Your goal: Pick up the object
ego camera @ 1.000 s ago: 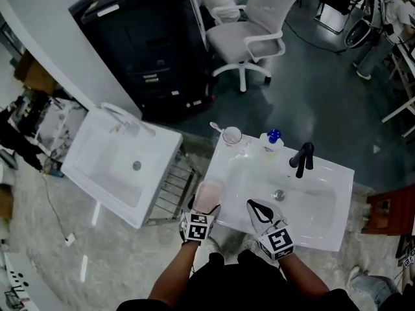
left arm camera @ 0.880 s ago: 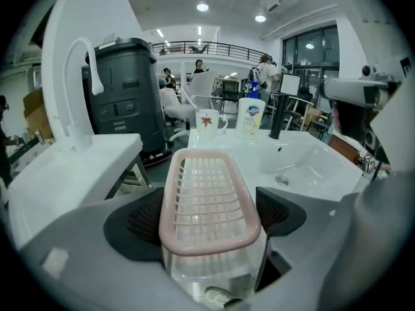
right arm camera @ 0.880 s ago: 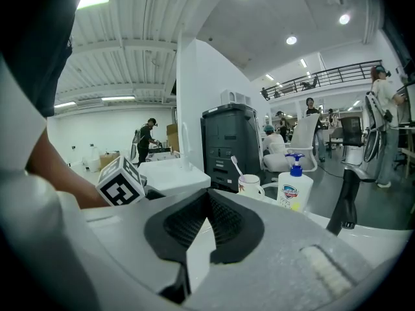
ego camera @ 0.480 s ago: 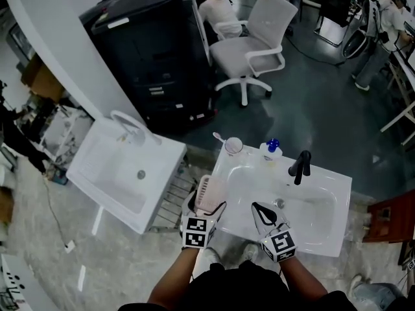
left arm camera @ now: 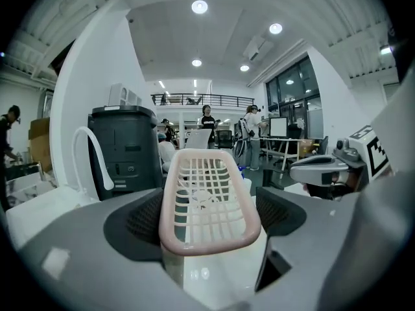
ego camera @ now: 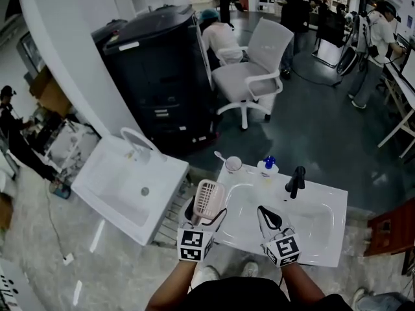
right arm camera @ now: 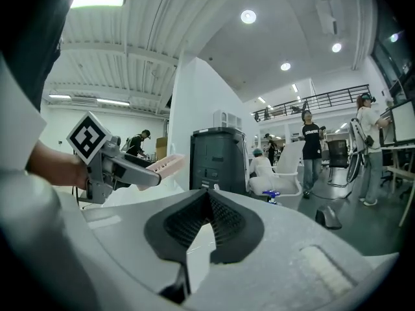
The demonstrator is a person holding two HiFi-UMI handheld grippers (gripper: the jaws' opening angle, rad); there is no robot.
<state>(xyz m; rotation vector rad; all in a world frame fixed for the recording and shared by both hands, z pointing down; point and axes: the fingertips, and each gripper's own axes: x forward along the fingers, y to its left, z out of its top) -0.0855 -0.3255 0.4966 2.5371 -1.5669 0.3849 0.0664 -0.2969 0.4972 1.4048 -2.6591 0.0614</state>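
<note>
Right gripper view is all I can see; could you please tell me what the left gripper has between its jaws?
Observer: The left gripper is shut on a pink slotted basket, with its pads pressing on the basket's two sides.
Operator: Thank you. Where is that relative to the sink?
Observer: In the head view it is at the left edge of the white sink.
Operator: And where is my right gripper?
Observer: The right gripper, shut and empty, is over the front of the basin, on the near side of the black faucet.
</note>
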